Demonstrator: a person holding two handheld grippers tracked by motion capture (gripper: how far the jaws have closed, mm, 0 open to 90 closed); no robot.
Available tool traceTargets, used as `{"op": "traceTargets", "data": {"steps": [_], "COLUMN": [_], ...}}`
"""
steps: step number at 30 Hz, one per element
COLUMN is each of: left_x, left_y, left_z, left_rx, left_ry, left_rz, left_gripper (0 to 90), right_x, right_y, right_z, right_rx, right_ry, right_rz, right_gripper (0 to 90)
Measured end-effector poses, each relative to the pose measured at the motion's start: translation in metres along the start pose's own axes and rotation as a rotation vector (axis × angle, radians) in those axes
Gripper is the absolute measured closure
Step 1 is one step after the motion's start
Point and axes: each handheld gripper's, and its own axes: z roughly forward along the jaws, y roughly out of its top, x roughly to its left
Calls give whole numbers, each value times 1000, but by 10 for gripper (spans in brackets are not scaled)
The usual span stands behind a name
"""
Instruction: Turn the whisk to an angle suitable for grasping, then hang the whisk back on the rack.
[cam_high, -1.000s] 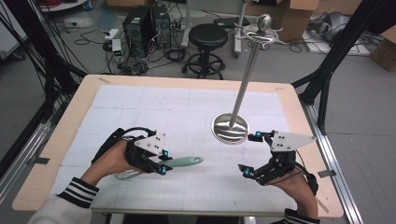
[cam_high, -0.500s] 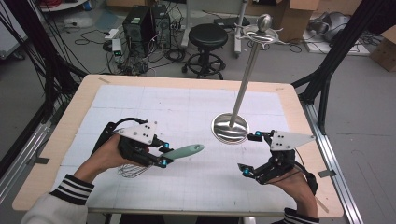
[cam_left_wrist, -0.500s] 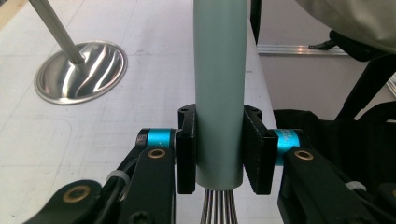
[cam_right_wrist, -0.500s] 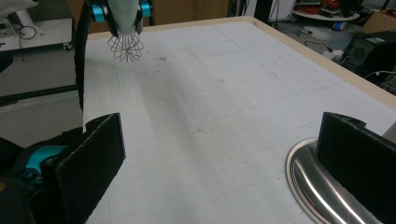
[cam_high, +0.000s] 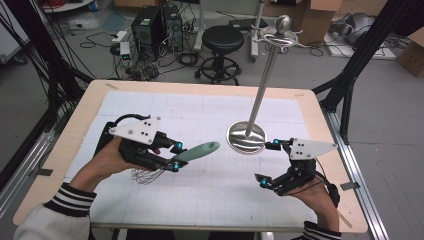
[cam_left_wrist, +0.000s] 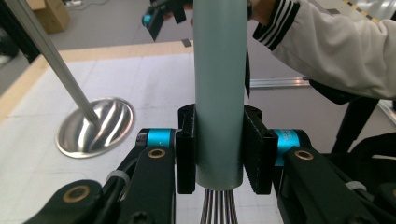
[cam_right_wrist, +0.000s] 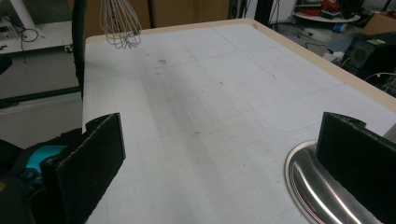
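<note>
A white gridded mat covers the wood-edged desk (cam_high: 90, 107); computers and a black stool (cam_high: 222, 37) stand behind. A steel stand (cam_high: 246, 136) rises centre-right. The left hand-held gripper (cam_high: 175, 156) clamps a whisk (cam_high: 197, 151) by its green handle; the right hand-held gripper (cam_high: 267, 162) gapes beside the stand's base.

A whisk (cam_high: 180, 159) with a pale green handle (cam_high: 198, 150) and thin wire loops (cam_high: 146, 175) is held clear of the table, roughly level, handle end pointing toward the stand. The left gripper (cam_high: 175, 156) is clamped across the handle near its wire end. A metal stand (cam_high: 260, 90) rests on the white mat: round polished base (cam_high: 245, 138), slim pole leaning away, ball finial (cam_high: 283, 22) on top. Whisk and stand are apart.
</note>
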Motion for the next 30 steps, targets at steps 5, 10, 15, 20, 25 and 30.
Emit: {"op": "traceTargets", "data": {"steps": [5,10,15,20,25,30], "left_x": [1,1,1,3,3,5], "left_y": [11,17,19,18,18,17], "left_z": [-8,-13,-13,-13,-13,-14], "left_rx": [-13,-28,-23,-27,-28,-31], "left_ry": [5,18,24,25,23,26], "left_rz": [11,10,16,13,11,10], "left_gripper": [693,693,693,693,693,693], "right_x": [-1,0,0,1,1,1], "right_y": [0,0,0,2,2,4], "right_z": [1,0,-1,0,1,3], "right_rx": [2,1,0,0,9,-1], "right_ry": [-1,1,5,6,9,33], "right_rz": [-3,-4,-1,-8,-11,-10], "right_gripper": [5,6,6,6,5,6]}}
